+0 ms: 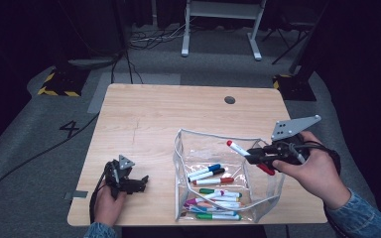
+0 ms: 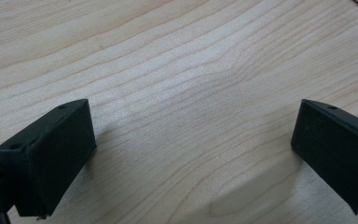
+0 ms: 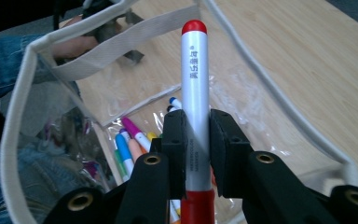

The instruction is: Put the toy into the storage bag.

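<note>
Right gripper view: print legible on red marker [image 3: 196, 107], clamped in right gripper [image 3: 196, 154], pointing straight ahead. Left gripper [image 2: 193, 154] apart on counter [image 2: 177, 70].

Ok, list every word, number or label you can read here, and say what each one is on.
"4": painted in dark strokes on the grey floor left of the table.
Three stacked characters on the barrel of the red marker held in the right gripper: too blurred to read.
Small print running lower down the same barrel: too small to read.
Markers in the clear pouch: no legible print.
</note>
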The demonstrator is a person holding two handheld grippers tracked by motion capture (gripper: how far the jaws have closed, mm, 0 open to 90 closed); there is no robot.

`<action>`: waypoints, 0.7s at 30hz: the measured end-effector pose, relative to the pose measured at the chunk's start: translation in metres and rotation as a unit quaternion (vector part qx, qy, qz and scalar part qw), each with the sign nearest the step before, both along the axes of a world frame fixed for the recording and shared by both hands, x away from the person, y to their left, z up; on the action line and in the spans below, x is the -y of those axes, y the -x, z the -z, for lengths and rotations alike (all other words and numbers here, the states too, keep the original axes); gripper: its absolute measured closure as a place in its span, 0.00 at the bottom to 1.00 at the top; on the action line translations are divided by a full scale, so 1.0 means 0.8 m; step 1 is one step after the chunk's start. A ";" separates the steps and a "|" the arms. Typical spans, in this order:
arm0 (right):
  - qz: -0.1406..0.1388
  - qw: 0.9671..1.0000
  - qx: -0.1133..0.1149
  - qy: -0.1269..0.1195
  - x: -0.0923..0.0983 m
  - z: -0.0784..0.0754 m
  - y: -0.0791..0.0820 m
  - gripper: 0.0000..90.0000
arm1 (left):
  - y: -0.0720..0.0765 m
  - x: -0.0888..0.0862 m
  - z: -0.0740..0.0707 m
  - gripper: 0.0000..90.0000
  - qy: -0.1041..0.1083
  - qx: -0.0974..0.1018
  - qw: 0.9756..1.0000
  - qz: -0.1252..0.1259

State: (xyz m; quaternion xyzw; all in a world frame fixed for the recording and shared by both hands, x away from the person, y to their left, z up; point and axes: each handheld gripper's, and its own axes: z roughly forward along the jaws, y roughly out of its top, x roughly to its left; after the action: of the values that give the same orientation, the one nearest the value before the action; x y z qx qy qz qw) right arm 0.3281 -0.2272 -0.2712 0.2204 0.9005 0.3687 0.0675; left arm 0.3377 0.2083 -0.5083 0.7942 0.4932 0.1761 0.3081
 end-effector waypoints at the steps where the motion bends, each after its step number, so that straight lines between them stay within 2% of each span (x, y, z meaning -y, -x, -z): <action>1: -0.004 1.000 0.000 0.001 -0.004 0.000 0.001 0.86 | 0.000 0.000 0.000 0.00 0.000 0.000 1.000 0.000; 7: -0.044 0.999 -0.008 0.006 -0.030 0.005 0.010 0.86 | 0.000 0.000 0.000 0.00 0.001 -0.001 1.000 -0.001; 12: -0.072 0.997 -0.022 0.021 -0.050 0.015 0.012 0.86 | 0.000 0.000 0.000 0.00 0.001 0.000 1.000 -0.001; 17: -0.106 0.992 -0.039 0.057 -0.074 0.036 0.013 0.86 | 0.000 0.000 0.000 0.00 0.001 0.000 1.000 -0.001; 21: -0.128 0.988 -0.050 0.070 -0.090 0.053 0.013 0.86 | 0.000 0.000 0.000 0.00 0.002 -0.001 1.000 -0.001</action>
State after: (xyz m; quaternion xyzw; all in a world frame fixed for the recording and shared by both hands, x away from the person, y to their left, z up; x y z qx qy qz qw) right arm 0.3181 -0.1549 -0.3132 0.1165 0.9471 0.2990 -0.0098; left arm 0.3378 0.2081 -0.5084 0.7934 0.4943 0.1749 0.3091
